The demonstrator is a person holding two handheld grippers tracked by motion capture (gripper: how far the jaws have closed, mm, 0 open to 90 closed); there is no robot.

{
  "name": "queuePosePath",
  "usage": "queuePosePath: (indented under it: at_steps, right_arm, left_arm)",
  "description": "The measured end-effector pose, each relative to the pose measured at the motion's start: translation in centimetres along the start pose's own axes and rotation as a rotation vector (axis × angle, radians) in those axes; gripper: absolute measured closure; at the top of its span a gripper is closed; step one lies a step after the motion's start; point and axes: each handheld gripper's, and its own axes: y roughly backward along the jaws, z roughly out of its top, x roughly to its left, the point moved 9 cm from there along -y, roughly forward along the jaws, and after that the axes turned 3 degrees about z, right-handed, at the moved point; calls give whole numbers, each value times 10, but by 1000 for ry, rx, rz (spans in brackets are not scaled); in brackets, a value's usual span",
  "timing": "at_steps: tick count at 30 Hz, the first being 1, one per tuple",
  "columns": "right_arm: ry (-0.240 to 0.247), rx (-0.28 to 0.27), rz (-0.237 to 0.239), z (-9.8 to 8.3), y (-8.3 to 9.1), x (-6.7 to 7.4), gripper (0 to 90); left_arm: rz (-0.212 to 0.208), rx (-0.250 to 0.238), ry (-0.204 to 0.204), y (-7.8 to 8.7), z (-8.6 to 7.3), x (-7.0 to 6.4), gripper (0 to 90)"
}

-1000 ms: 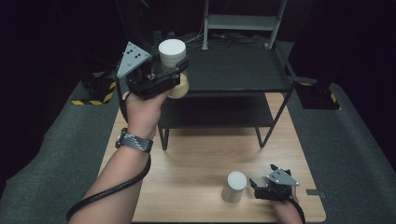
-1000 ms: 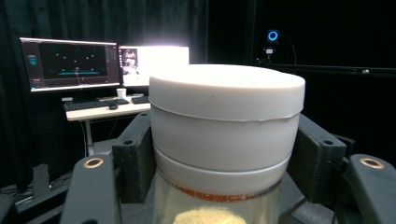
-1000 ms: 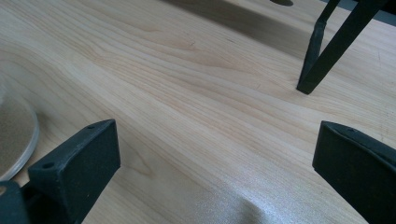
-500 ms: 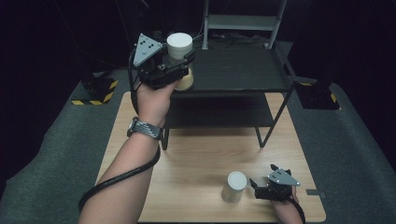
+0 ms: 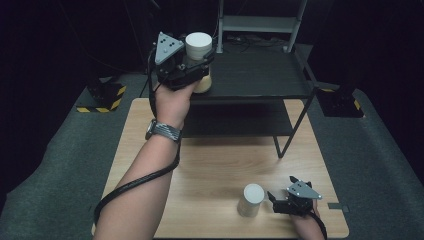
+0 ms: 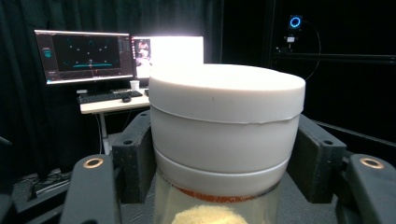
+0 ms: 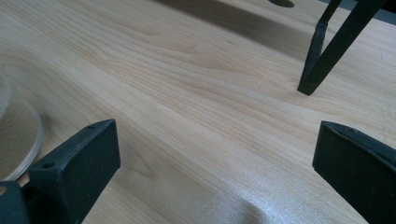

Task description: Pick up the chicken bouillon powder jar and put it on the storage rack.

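My left gripper (image 5: 199,64) is raised above the left end of the black shelf's top board (image 5: 260,75), shut on a white-lidded jar (image 5: 199,60) with pale grainy contents. In the left gripper view both black pads (image 6: 135,158) press the jar (image 6: 224,135) just below its lid. A second white-lidded jar (image 5: 251,199) stands upright on the wooden table (image 5: 220,165) near its front edge. My right gripper (image 5: 274,202) rests low on the table just right of that jar, open, with bare wood between its jaws (image 7: 215,158). The jar's base (image 7: 16,135) sits left of them, apart.
The black two-tier shelf unit (image 5: 250,120) stands on the far half of the table; its right legs (image 5: 295,125) slant down to the wood. A cable (image 5: 135,182) hangs from the left gripper along the forearm. Monitors and a desk (image 6: 93,60) stand beyond.
My left hand has carried the jar to the right and a little farther away, over the shelf's left end. The right gripper and the jar on the table have stayed put.
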Motion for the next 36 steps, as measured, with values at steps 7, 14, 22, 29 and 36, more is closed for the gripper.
queuePosePath:
  at_steps: [7, 14, 22, 29, 36]
  right_arm:
    - [-2, 0, 2, 0, 0, 0, 2]
    - [-4, 0, 4, 0, 0, -1, 2]
    - [0, 2, 3, 0, 0, 0, 2]
    - [-2, 0, 4, 0, 0, -1, 2]
    - [0, 1, 1, 0, 0, 0, 2]
  left_arm:
    - [3, 1, -3, -6, -3, -3, 339]
    - [0, -5, 2, -8, -4, -2, 339]
    - [-3, -3, -1, -7, -4, -1, 338]
    - [-7, -6, 10, -7, -6, 3, 333]
    - [-10, -7, 11, -6, -6, 1, 299]
